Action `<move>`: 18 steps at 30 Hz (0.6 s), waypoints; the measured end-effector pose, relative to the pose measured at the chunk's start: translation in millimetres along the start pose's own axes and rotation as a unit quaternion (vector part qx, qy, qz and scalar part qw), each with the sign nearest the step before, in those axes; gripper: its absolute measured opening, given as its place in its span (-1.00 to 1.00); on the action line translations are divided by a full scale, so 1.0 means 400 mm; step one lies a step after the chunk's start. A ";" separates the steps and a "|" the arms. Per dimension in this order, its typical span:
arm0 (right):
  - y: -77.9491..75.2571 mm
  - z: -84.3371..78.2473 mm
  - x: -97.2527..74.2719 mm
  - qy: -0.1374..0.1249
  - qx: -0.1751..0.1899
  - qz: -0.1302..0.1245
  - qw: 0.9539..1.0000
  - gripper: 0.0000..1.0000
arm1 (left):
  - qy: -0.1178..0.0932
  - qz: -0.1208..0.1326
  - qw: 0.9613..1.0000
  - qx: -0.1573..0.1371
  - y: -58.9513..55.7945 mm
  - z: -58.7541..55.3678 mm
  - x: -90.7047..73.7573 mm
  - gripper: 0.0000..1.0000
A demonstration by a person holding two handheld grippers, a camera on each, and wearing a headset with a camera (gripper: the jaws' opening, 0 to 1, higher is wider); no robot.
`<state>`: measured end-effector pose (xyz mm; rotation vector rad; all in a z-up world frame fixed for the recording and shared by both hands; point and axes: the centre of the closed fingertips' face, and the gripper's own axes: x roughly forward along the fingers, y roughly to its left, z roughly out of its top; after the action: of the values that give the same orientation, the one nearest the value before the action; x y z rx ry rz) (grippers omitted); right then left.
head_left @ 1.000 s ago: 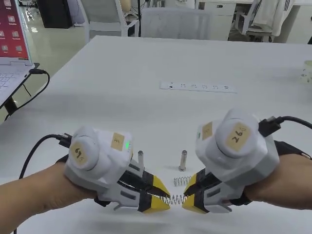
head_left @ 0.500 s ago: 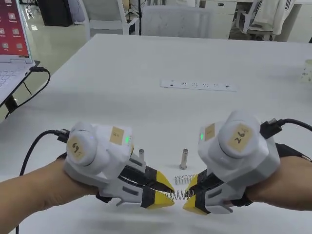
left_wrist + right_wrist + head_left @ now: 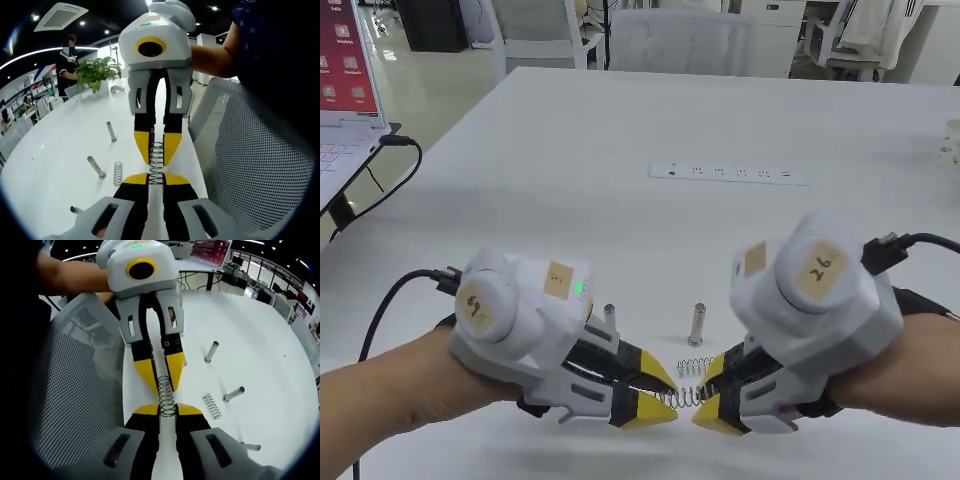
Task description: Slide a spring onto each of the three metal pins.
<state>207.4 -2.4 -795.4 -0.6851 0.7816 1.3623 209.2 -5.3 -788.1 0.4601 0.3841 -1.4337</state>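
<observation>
Held spring (image 3: 682,397): its long axis is running level, straight across from one pair of jaws to the other. One end is pointing into the left jaws and the other into the right jaws, and it is hanging just above the worktop (image 3: 620,200).
Left gripper (image 3: 156,178): its jaws are pressing together on the end of the held spring nearest them, with the yellow tips closing on the coils.
Right gripper (image 3: 167,410): its jaws are pinching the opposite end of the same spring.
Pose: both grippers are sitting low over the near part of the worktop, their jaws aiming inward at each other, tip to tip and almost meeting. The left forearm (image 3: 390,395) and right forearm (image 3: 920,372) are coming in from either side.
Loose spring (image 3: 695,366): it is lying flat on the worktop just beyond the jaw tips, nearer the right jaws.
First pin (image 3: 610,318): it is standing upright beyond the left jaws.
Second pin (image 3: 698,323): it is standing upright beyond the gap between the two pairs of jaws, just past the loose spring.
Third pin (image 3: 250,445): it is showing beside the right jaws at the fisheye edge. It is small and stretched, so I cannot tell whether it is standing upright.
Hard to see: the white gripper bodies are covering the rear of both pairs of jaws in the head view. The spring's ends are tucked between the yellow tips, so I cannot tell how deep they are sitting.
</observation>
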 end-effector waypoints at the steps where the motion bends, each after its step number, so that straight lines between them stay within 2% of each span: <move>1: 0.001 0.004 -0.002 -0.003 0.002 0.001 1.000 -0.82 | 0.001 0.000 1.000 0.000 0.000 0.000 0.000 -0.96; 10: 0.014 0.042 -0.012 -0.026 0.006 0.011 1.000 -0.83 | 0.003 -0.004 1.000 -0.005 -0.007 -0.002 0.005 -0.96; 18: 0.020 0.054 -0.012 -0.027 0.001 0.014 1.000 -0.83 | 0.001 -0.007 1.000 -0.008 -0.008 -0.002 0.007 -0.96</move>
<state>201.3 12.9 -778.8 -0.6354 0.7530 1.3991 206.2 -7.4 -790.4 0.4467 0.4004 -1.4427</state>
